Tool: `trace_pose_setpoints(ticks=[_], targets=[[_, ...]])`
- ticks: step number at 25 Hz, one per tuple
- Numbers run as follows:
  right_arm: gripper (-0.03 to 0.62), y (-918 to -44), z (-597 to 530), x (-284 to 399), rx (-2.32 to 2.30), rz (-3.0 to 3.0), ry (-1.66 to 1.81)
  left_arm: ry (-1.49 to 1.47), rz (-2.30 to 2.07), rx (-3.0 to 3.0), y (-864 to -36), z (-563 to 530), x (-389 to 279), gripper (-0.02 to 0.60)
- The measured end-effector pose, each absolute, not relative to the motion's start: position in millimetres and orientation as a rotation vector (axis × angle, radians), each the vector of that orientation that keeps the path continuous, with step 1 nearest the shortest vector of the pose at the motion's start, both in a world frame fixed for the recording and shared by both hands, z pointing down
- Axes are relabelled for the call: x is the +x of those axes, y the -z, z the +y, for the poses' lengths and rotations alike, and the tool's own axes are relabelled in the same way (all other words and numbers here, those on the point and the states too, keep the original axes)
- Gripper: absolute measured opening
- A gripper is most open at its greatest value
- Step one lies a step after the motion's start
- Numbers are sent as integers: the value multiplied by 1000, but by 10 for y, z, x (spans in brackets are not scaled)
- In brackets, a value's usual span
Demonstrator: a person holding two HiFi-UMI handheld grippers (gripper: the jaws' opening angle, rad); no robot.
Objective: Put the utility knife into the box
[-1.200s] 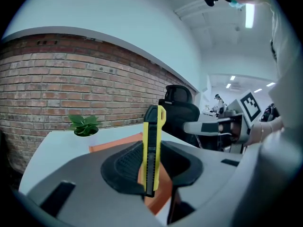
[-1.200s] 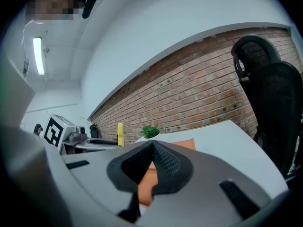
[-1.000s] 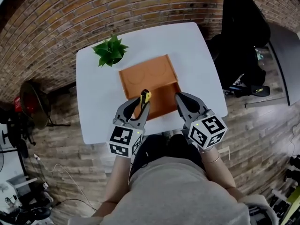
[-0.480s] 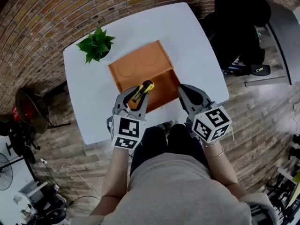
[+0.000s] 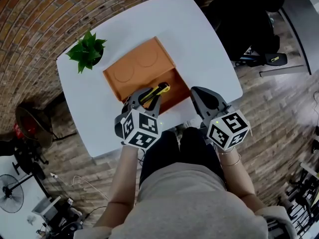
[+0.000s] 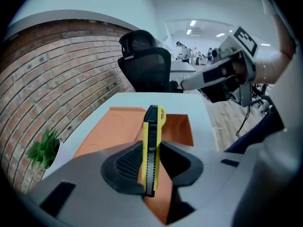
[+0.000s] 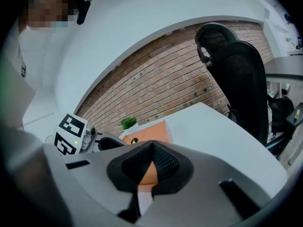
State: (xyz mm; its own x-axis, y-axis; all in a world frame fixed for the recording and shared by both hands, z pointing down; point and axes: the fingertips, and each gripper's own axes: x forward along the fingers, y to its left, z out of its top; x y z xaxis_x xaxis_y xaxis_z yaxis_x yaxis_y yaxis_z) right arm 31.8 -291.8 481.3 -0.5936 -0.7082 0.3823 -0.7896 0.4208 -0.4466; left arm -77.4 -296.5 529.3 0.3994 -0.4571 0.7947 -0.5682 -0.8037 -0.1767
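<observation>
A yellow and black utility knife (image 5: 154, 92) (image 6: 151, 150) sticks out forward from my left gripper (image 5: 145, 97) (image 6: 150, 167), which is shut on it. The knife hangs over the near open part of the orange box (image 5: 130, 73) (image 6: 118, 129) on the white table (image 5: 194, 39). The box's lid with two round marks lies flat on the far side. My right gripper (image 5: 203, 97) (image 7: 150, 167) hovers at the table's near edge, right of the box, shut with nothing between its jaws. The box (image 7: 150, 132) also shows in the right gripper view.
A potted green plant (image 5: 85, 53) stands on the table left of the box. A black office chair (image 5: 249, 19) stands past the table's right side. A brick-pattern floor lies all around. A fan (image 5: 12, 195) is at the lower left.
My left gripper has swung the knife's tip to the right over the box's open part. The head view has shifted, so the table sits more slanted. The right gripper stays beside the box.
</observation>
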Motion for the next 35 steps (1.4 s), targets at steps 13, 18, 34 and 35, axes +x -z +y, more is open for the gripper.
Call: trace_pose_setpoints(ticks=[13, 18, 34, 35], targets=[[-2, -4866, -2898, 376, 1304, -2521, -906, -1576, -718, 2381, -5845, -2883, -606, 110], [-2, -4936, -2873, 390, 1301, -2505, -925, -1626, -648, 2373, -5988, -2894, -559, 111], [-2, -4989, -2752, 321, 1304, -2487, -958, -1627, -635, 2363, -6134, -2909, -521, 112], [-2, -4980, -2749, 323, 1304, -2488, -958, -1624, -637, 2366, -6123, -2906, -521, 114]])
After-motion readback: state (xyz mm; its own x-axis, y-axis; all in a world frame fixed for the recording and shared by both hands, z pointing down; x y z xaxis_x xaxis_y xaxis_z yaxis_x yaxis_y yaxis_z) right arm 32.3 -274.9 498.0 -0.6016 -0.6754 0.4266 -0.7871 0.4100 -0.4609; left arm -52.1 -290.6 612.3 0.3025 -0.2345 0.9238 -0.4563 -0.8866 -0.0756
